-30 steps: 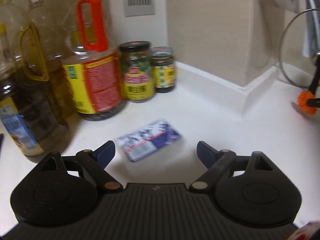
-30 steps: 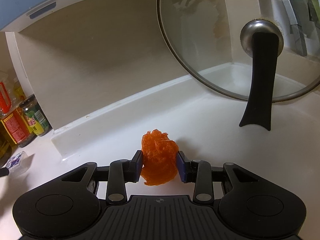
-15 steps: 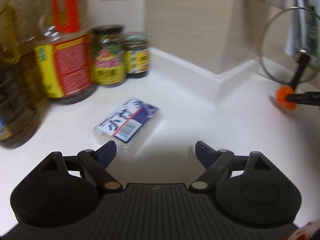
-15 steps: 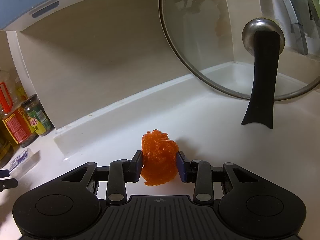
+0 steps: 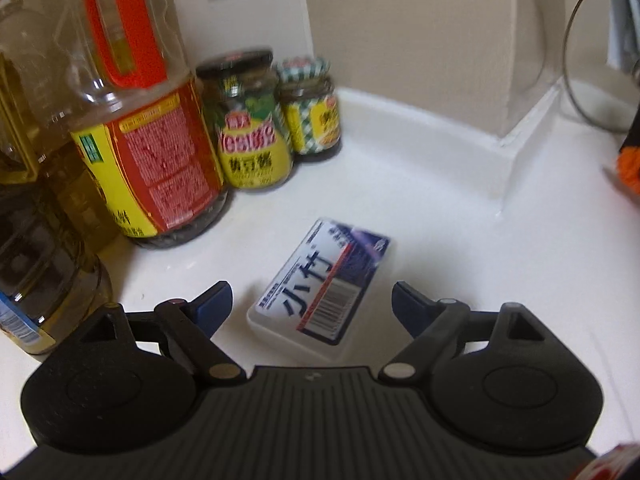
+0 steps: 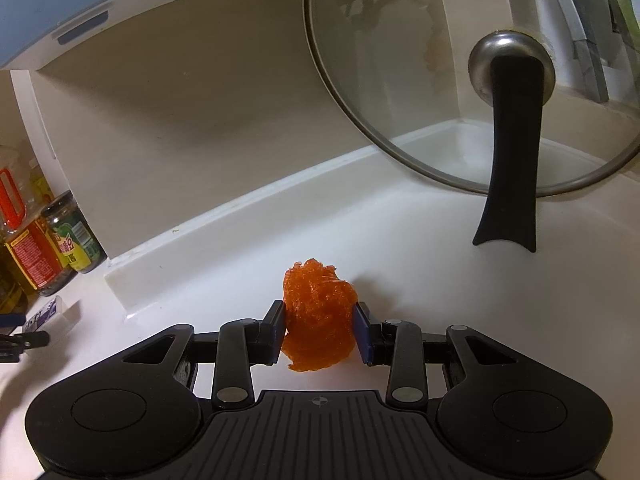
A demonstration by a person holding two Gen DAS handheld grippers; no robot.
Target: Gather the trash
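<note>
A clear plastic package with a white, blue and red barcode label (image 5: 320, 288) lies flat on the white counter (image 5: 460, 240). My left gripper (image 5: 312, 304) is open, its jaws either side of the package's near end, not touching it. My right gripper (image 6: 320, 330) is shut on a crumpled orange net ball (image 6: 318, 316), held just above the counter (image 6: 400, 240). The package also shows small at the far left of the right wrist view (image 6: 46, 314), and the orange ball at the right edge of the left wrist view (image 5: 628, 166).
Oil bottles (image 5: 132, 128) and two sauce jars (image 5: 252, 124) stand close behind-left of the package. A wall corner with white kerb (image 5: 516, 152) juts out at right. A glass pan lid with black handle (image 6: 508, 136) leans on the wall beyond the right gripper.
My left gripper has moved forward and swung left, so the package now lies between its open jaws. The right gripper holds the orange ball almost still.
</note>
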